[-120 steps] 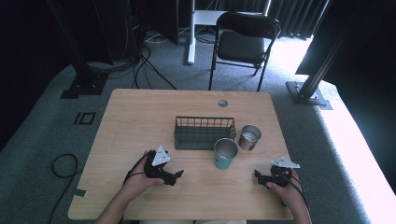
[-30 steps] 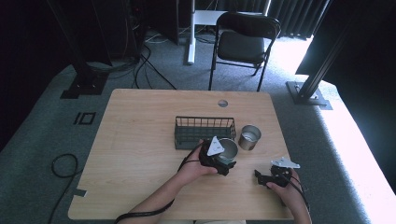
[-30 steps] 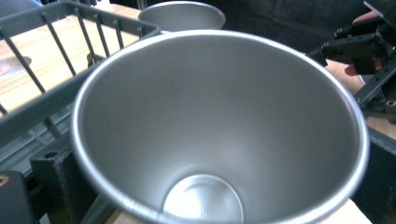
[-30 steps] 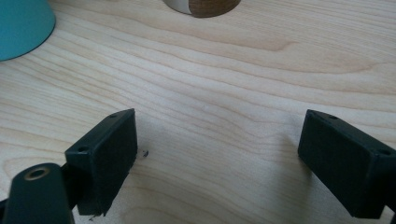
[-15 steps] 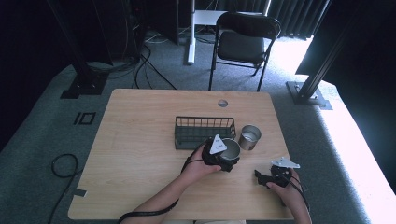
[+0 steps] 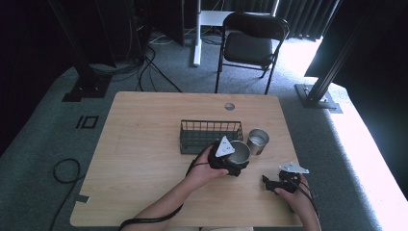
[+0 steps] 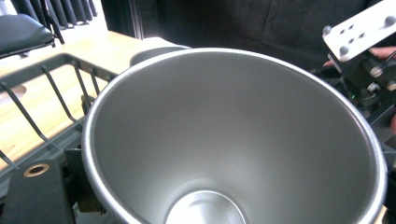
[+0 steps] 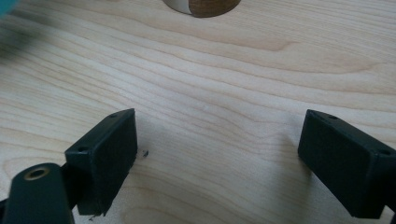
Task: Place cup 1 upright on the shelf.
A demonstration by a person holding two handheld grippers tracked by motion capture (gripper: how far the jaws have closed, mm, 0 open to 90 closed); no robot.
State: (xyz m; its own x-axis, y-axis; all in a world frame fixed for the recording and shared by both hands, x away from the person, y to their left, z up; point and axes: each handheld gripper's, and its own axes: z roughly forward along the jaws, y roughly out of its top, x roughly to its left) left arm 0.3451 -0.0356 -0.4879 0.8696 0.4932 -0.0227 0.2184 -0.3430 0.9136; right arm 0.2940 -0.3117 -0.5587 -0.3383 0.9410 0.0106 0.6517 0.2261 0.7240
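The left gripper [image 6: 235, 166] is clamping the brushed-steel cup [image 7: 233, 140], mouth wide and empty; the right gripper's [image 8: 217, 161] jaws are gaping apart.

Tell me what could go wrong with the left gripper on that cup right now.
1. The left gripper is at the large metal cup, but its jaws are hidden, so the grip cannot be confirmed; the cup could slip or tip.
2. The wire basket and the smaller metal cup stand close by; a sideways move could knock either.
3. The right gripper rests open on the table, too far to steady anything.
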